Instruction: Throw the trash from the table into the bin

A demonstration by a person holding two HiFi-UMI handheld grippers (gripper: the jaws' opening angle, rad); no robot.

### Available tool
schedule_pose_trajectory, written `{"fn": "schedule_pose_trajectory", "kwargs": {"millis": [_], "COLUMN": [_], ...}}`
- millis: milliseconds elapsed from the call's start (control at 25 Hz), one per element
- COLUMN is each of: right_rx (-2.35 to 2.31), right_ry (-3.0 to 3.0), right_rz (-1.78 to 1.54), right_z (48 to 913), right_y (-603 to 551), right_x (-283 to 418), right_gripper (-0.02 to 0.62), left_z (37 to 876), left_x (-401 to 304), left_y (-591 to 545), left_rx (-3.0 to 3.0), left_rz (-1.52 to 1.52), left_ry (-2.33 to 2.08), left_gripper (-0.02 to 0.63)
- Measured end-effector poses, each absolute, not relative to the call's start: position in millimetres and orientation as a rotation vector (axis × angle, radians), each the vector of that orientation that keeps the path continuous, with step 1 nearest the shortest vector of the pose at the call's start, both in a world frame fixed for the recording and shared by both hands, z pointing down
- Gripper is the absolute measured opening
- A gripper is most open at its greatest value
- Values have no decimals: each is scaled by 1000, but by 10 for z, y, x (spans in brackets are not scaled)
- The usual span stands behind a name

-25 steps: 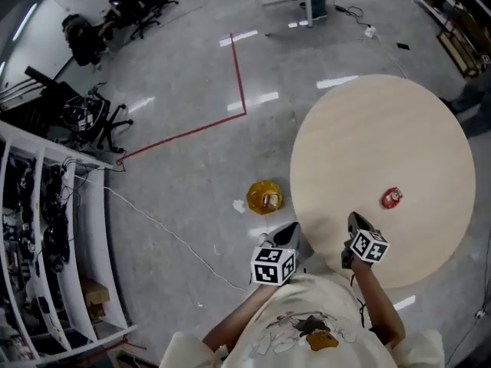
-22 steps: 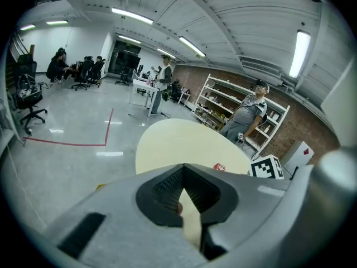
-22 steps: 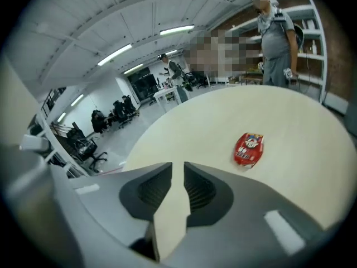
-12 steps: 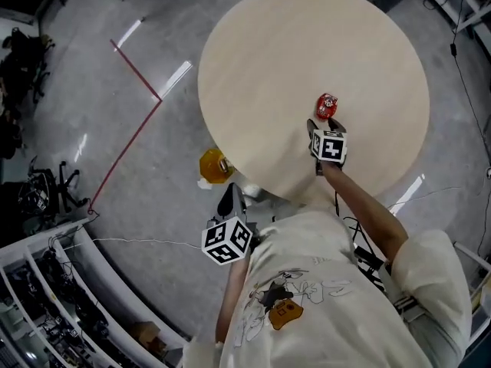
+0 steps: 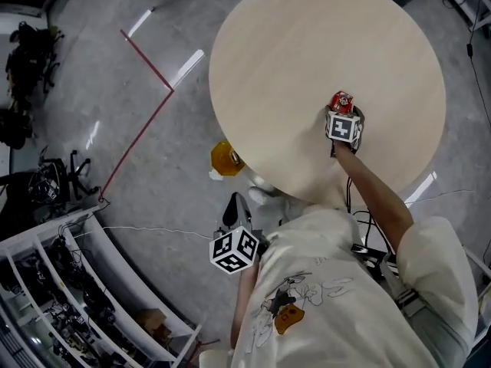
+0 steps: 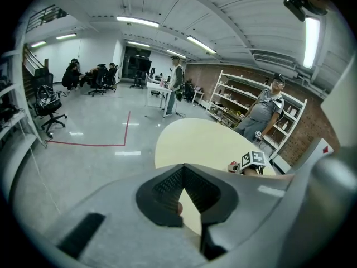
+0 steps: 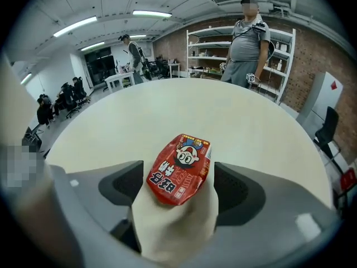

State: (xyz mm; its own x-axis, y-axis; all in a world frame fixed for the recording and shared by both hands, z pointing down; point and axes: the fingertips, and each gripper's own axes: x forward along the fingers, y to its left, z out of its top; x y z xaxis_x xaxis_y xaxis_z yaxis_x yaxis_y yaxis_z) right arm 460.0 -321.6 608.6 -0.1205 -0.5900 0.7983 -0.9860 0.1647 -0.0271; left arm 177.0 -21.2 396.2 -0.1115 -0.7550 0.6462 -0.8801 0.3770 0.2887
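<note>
A red snack packet (image 5: pixel 341 100) (image 7: pixel 179 169) lies flat on the round beige table (image 5: pixel 322 44) (image 7: pixel 195 110). My right gripper (image 5: pixel 344 108) (image 7: pixel 177 190) is lowered over it, and its jaws have just been opening. They now stand wide on either side of the packet, with the pads (image 7: pixel 125 186) clear of it. My left gripper (image 5: pixel 234 207) (image 6: pixel 183 170) hangs off the table's near edge over the floor, shut and empty. The yellow bin (image 5: pixel 226 158) stands on the floor, half hidden under the table rim.
A white scrap (image 5: pixel 215 175) lies beside the bin. A red tape line (image 5: pixel 146 121) crosses the grey floor. Wire shelving (image 5: pixel 46 297) stands at the lower left, with a cable running from it. A person (image 7: pixel 249 32) stands by shelves beyond the table.
My right gripper has reached forward across the table to the red packet and gone from shut to wide open around it. The head view has swung toward the table. The left gripper has stayed low.
</note>
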Motion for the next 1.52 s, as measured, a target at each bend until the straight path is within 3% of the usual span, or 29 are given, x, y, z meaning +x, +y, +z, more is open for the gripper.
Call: {"fn": "schedule_pose_trajectory", "kwargs": {"millis": [280,920,1520], "right_rx": [1443,1187,975], "right_ry": [-1772,-2128,-2211], "right_rz": [764,667,649], "right_z": [6085,5111,5237], "right_y": [-3146,-2515,-2237], "right_x": [4450,3992,3451], "right_gripper": [365,359,357], "left_z": [3923,3822,3977], "left_x": [1663,2214,2050], "left_y": [-49,-167,-146], "left_rx": [1394,1535,1478], "left_rz": [189,120,57], "left_ry": [-1908,-1785,-1837], "left_gripper": [3,3,3]}}
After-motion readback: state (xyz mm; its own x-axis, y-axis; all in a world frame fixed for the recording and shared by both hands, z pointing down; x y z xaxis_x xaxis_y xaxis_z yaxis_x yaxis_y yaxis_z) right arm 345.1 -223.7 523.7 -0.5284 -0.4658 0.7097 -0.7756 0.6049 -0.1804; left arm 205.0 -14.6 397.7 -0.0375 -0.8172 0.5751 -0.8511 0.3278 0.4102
